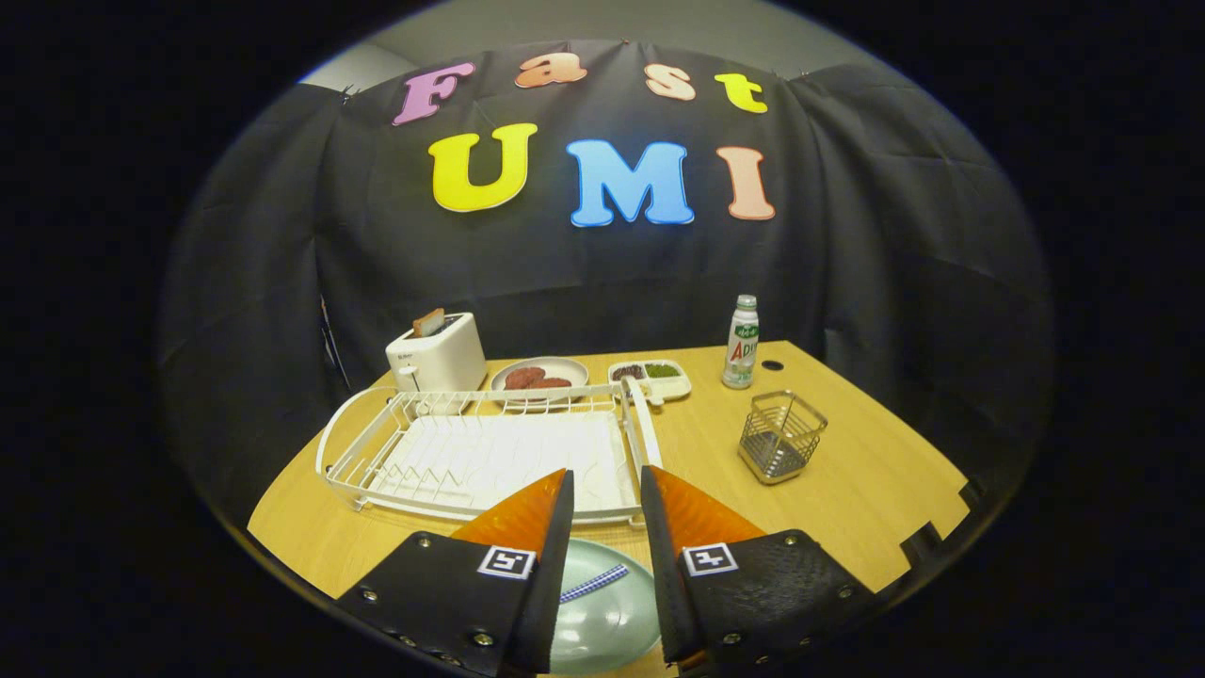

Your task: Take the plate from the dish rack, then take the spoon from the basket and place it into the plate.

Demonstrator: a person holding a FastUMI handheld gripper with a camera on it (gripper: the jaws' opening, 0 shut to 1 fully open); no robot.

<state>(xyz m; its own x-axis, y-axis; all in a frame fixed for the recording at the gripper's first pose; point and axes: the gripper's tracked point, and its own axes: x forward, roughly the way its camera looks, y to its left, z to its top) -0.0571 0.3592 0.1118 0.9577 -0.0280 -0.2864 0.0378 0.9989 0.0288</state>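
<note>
Between my fingers (607, 485), parted and empty: green plate (602, 612), checked-handle spoon (593, 584) resting inside. Placing looks done; next, lift clear.

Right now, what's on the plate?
On the plate, a spoon with a checked handle lies between the open gripper fingers. The plate's sides are covered by the fingers, so anything else there is hidden.

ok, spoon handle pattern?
Blue-and-white checked handle on the pale green plate, seen between the fingers, gripper view.
</note>
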